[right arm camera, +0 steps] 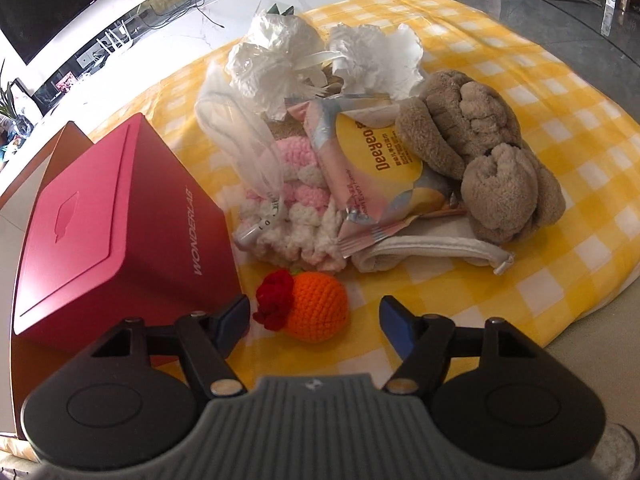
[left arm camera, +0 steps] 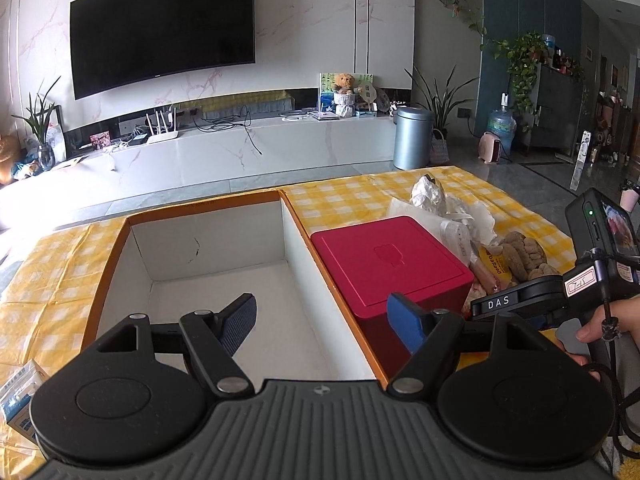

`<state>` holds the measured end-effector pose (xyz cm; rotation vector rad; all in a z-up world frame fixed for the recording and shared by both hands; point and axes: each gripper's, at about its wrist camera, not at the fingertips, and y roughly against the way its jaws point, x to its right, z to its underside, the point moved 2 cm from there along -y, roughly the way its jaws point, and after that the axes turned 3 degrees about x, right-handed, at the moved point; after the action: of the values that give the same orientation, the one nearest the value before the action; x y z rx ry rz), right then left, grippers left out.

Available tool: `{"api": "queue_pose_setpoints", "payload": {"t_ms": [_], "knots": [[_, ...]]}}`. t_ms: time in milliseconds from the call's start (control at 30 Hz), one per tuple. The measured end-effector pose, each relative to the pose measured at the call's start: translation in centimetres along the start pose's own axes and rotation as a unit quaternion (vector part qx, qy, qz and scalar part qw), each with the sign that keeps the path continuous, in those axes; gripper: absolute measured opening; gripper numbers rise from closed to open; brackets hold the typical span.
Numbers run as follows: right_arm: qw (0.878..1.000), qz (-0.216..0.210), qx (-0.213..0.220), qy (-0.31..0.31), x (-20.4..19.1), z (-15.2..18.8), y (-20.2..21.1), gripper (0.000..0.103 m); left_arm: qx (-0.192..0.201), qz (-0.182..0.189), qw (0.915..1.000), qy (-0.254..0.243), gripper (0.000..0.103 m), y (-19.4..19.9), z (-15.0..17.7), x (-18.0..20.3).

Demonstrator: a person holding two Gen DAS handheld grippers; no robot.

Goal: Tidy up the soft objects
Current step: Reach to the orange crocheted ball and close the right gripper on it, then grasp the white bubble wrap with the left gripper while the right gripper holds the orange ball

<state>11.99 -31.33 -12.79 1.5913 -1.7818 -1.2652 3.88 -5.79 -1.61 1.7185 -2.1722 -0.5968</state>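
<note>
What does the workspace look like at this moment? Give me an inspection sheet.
Surface: yellow checked tablecloth.
Job's things: crocheted orange nearest right gripper; brown plush towel, pink-white knit, wipes pack and white plastic bags piled together; open white box with nothing inside.
Clutter: red box, closed.
Grippers: left gripper open above box; right gripper open, holding nothing.
Cables: cords on TV bench.
Surroundings: television, bin.

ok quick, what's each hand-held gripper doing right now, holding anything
Left hand-held gripper: open, empty, over the white box.
Right hand-held gripper: open, empty, crochet orange lies between its fingers, not gripped.
</note>
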Motion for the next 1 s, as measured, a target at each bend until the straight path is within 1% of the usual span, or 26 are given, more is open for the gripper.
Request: {"api": "queue_pose_setpoints", "payload": {"t_ms": [33,67,100,133,167,267,300,467,567,733,800,833,900,967,1000], "knots": [[1.000,0.001,0.001,0.001,-0.1,-0.1,-0.2,0.067,0.002,-0.001,1.0000,-0.001,0.088,0.0,0.0,0.0],[1.000,0.004,0.003,0.005,-0.2,-0.1,-0.4,0.061,0.002,-0.002,1.0000,-0.001,0.088,0.1,0.0,0.0],[1.000,0.005,0.005,0.009,-0.3,-0.1,-0.4,0.058,0.002,-0.002,1.0000,-0.001,0.088,0.1,0.0,0.0],[1.000,0.002,0.009,0.011,-0.4,-0.1,-0.7,0.053,0.002,-0.003,1.0000,-0.001,0.088,0.1,0.0,0.0],[1.000,0.001,0.012,0.011,-0.5,-0.1,-0.6,0.051,0.002,-0.004,1.0000,-0.002,0.088,0.1,0.1,-0.1],[0.999,0.023,0.028,0.020,-0.5,0.2,0.3,0.050,-0.002,-0.009,1.0000,0.002,0.088,0.1,0.2,-0.2],[0.999,0.023,0.036,0.020,-0.5,0.3,0.7,0.050,-0.006,-0.009,0.9999,0.004,0.088,0.1,0.1,-0.3],[0.996,-0.008,0.088,-0.010,0.4,0.2,3.1,0.050,-0.012,-0.002,0.9999,0.002,0.088,0.0,-1.4,0.2],[0.994,-0.011,0.103,-0.043,1.8,-0.3,3.6,0.050,-0.007,0.001,0.9999,-0.008,0.088,-0.4,-3.2,1.4],[0.987,-0.002,0.137,-0.083,3.6,-0.8,4.7,0.050,-0.021,0.029,0.9983,-0.046,0.089,-2.3,-5.6,5.3],[0.985,-0.006,0.144,-0.092,4.3,-0.7,5.0,0.050,-0.034,0.043,0.9960,-0.070,0.089,-3.8,-6.5,7.5],[0.985,-0.009,0.143,-0.098,4.8,-0.8,4.9,0.050,-0.049,0.047,0.9946,-0.078,0.089,-4.6,-6.8,8.5],[0.984,-0.015,0.132,-0.118,5.6,-0.8,4.6,0.050,-0.073,0.063,0.9923,-0.077,0.089,-6.1,-7.7,10.2],[0.983,-0.025,0.128,-0.129,6.1,-0.9,4.4,0.050,-0.092,0.089,0.9888,-0.078,0.089,-7.8,-8.6,11.8],[0.983,-0.030,0.128,-0.130,6.3,-0.9,4.5,0.050,-0.103,0.091,0.9875,-0.077,0.089,-9.0,-8.9,12.6]]}}
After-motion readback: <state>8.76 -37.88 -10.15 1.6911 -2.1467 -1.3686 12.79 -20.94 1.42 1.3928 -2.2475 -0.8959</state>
